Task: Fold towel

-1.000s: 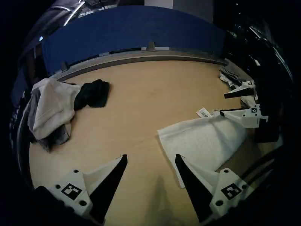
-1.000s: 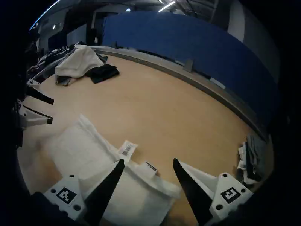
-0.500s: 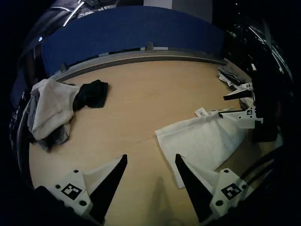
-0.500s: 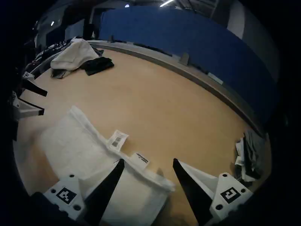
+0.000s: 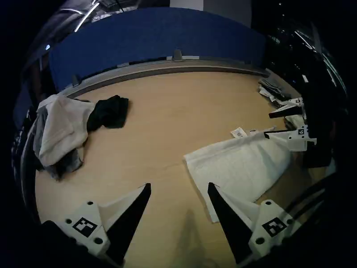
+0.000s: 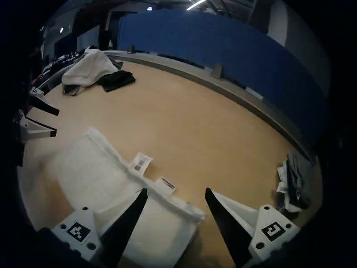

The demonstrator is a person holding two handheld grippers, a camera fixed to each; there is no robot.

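A white towel (image 5: 236, 163) lies folded flat on the wooden table (image 5: 178, 111), with two small labels (image 6: 140, 161) sticking out along one edge. My left gripper (image 5: 178, 185) hovers open at the towel's near left corner, its right finger over the towel's edge, nothing between the fingers. My right gripper (image 6: 175, 191) is open too, above the labelled edge of the towel (image 6: 93, 174). In the left gripper view the right gripper (image 5: 285, 121) sits at the towel's far right end. In the right gripper view the left gripper (image 6: 44, 119) stands at the far left.
A heap of pale and grey cloths (image 5: 60, 129) with a black cloth (image 5: 109, 111) lies at the table's left side. More grey cloths (image 6: 296, 178) are piled at the right end. A blue partition (image 5: 156, 35) runs along the back edge.
The right gripper view has shifted slightly, so the towel's labelled edge sits a little higher in it. The towel lies as before, and both grippers stay open.
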